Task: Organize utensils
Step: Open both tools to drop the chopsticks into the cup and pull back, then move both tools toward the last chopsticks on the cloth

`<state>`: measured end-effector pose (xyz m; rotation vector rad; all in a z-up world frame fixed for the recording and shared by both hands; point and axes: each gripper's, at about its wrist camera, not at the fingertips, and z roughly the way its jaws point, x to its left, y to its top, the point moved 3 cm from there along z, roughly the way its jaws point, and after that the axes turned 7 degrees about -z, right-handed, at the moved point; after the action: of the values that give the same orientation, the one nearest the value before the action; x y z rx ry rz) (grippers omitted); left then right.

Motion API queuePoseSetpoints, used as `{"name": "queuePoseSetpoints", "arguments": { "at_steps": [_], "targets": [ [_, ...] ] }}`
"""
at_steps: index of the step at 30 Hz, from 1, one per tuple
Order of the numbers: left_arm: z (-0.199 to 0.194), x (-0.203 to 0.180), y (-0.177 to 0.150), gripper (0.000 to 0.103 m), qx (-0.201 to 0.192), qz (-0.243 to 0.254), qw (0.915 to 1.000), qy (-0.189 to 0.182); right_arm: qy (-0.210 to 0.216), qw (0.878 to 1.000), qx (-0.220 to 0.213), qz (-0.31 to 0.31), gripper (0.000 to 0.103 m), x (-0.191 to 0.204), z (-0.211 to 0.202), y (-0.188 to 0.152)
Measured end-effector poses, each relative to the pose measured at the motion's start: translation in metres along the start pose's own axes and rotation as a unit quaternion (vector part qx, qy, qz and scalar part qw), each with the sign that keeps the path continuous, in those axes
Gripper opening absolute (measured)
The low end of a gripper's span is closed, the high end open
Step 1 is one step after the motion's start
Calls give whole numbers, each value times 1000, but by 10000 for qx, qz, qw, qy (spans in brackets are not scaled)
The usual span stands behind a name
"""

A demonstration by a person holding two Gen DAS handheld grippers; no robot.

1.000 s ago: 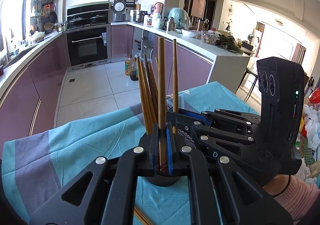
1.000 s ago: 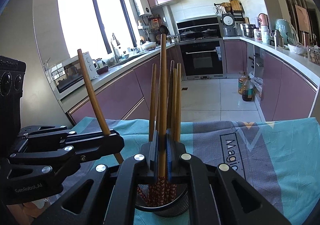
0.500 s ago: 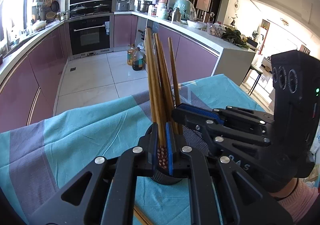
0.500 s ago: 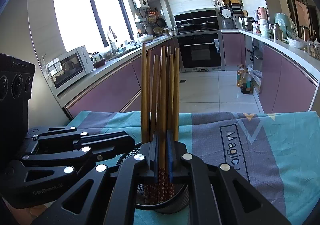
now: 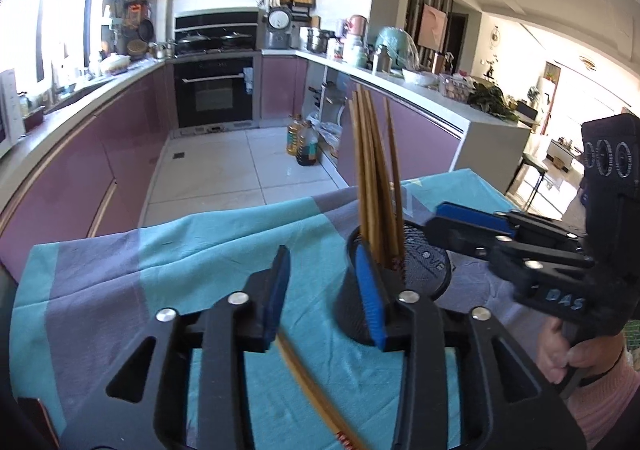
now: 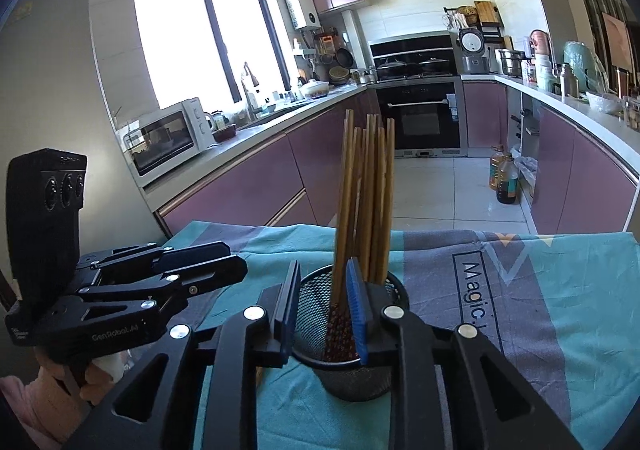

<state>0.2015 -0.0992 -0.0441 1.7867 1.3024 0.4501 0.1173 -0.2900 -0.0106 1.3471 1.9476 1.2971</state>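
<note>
Several wooden chopsticks (image 5: 376,186) stand upright in a black mesh holder (image 5: 424,270) on the cloth-covered table. My left gripper (image 5: 322,290) sits just left of the holder, its jaws opening with nothing between the blue pads. One loose chopstick (image 5: 308,382) lies on the cloth under it. In the right wrist view my right gripper (image 6: 323,306) hovers over the holder (image 6: 352,374), jaws opening. The chopsticks (image 6: 364,190) rise past its pads, which do not press on them. Each gripper shows in the other's view: the right gripper (image 5: 434,220) and the left gripper (image 6: 236,264).
A teal and grey cloth (image 6: 520,310) covers the table, whose far edge drops to the tiled kitchen floor (image 5: 224,170). Purple cabinets, an oven (image 6: 420,118) and a microwave (image 6: 168,134) stand well beyond. Oil bottles (image 5: 304,146) sit on the floor.
Both grippers were shut on a chopstick each above the holder; both have opened, and those chopsticks now stand in the holder. The left gripper has shifted left of the holder.
</note>
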Motion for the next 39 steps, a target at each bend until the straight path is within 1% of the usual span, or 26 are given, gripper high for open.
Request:
{"name": "queuePoseSetpoints", "arguments": {
  "at_steps": [2, 4, 6, 7, 8, 10, 13, 16, 18, 20, 25, 30, 35, 39],
  "targets": [
    [-13, 11, -8, 45, -138, -10, 9997, 190, 153, 9997, 18, -190, 32, 13, -7, -5],
    [-24, 22, -19, 56, -224, -30, 9991, 350, 305, 9989, 139, -324, 37, 24, -8, -14],
    [-34, 32, -30, 61, -263, -34, 9982, 539, 452, 9976, 366, -369, 38, 35, -2, -27],
    [-38, 35, -36, 66, -264, -32, 9977, 625, 503, 9967, 505, -385, 38, 40, 3, -34],
    [-40, 40, -43, 68, -260, -52, 9971, 720, 530, 9959, 611, -396, 38, 42, 7, -40],
    [-44, 48, -54, 76, -217, -111, 9964, 812, 560, 9937, 885, -399, 39, 49, 20, -54],
    [-50, 59, -71, 79, -130, -147, 9948, 1000, 564, 9887, 1339, -360, 39, 59, 43, -76],
    [-50, 65, -84, 79, -2, -223, 9942, 1053, 572, 9849, 1603, -314, 39, 67, 58, -90],
    [-50, 71, -91, 79, 81, -268, 9939, 1070, 539, 9836, 1695, -310, 39, 70, 65, -94],
    [-51, 75, -98, 78, 128, -273, 9933, 1112, 503, 9831, 1731, -330, 39, 74, 68, -95],
    [-39, 67, -102, 75, 254, -364, 9934, 1057, 317, 9818, 1834, -383, 38, 76, 74, -99],
    [-36, 66, -104, 73, 330, -391, 9935, 1017, 188, 9816, 1853, -414, 38, 74, 77, -98],
    [-31, 62, -106, 70, 427, -346, 9943, 911, 130, 9818, 1864, -330, 38, 67, 71, -100],
    [-21, 55, -109, 67, 618, -260, 9948, 767, 114, 9813, 1892, -343, 37, 63, 67, -101]
  ]
}}
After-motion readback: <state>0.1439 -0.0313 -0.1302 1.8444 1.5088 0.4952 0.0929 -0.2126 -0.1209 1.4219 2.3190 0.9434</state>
